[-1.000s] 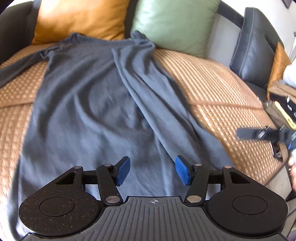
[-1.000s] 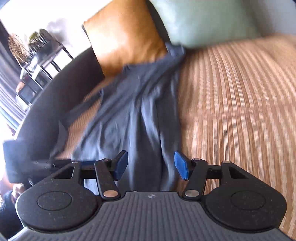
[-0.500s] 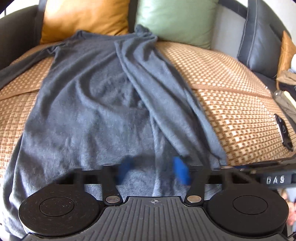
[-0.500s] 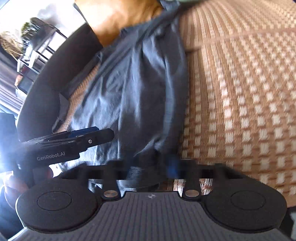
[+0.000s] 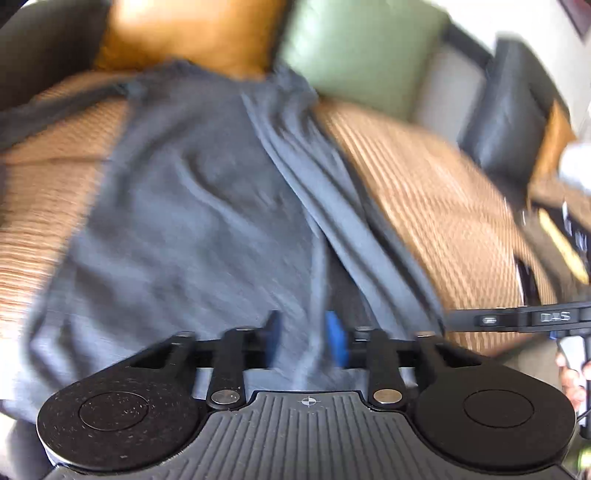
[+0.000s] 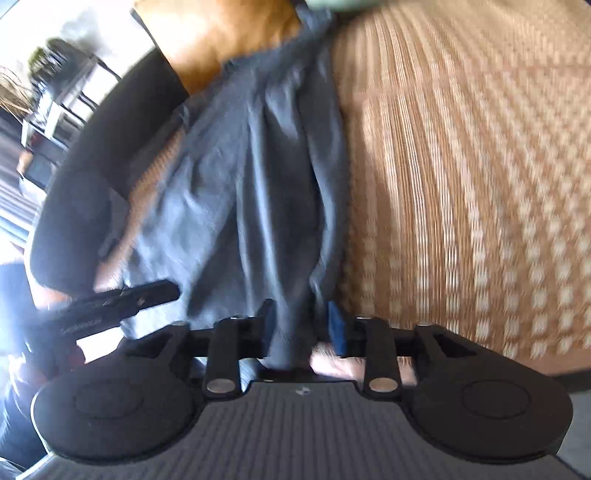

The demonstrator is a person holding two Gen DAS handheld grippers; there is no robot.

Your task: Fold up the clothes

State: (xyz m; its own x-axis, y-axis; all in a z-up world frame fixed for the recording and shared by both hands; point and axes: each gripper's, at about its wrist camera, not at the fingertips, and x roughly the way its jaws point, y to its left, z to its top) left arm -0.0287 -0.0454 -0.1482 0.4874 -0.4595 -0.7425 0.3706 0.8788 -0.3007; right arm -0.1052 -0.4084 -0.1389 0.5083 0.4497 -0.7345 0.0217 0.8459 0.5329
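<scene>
Dark grey garment (image 5: pixel 207 206) spread lengthwise on woven sofa mat (image 5: pixel 436 206), frame centre. Left gripper (image 5: pixel 306 339) and right gripper (image 6: pixel 301 325): jaws opening, garment hem bunched between both.

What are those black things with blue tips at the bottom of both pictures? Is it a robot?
No robot here. A person holds a hand tool in each hand, and each tool has two fingers with blue pads that pinch like tongs. A small camera sits on each tool and looks along its fingers, so one picture comes from the left gripper and the other from the right gripper. A grey shirt lies spread on a woven mat on a sofa, with an orange cushion and a green cushion behind it. Each gripper has a bunch of the shirt's near edge between its pads, and its jaws are opening just now. The pictures are blurry.
</scene>
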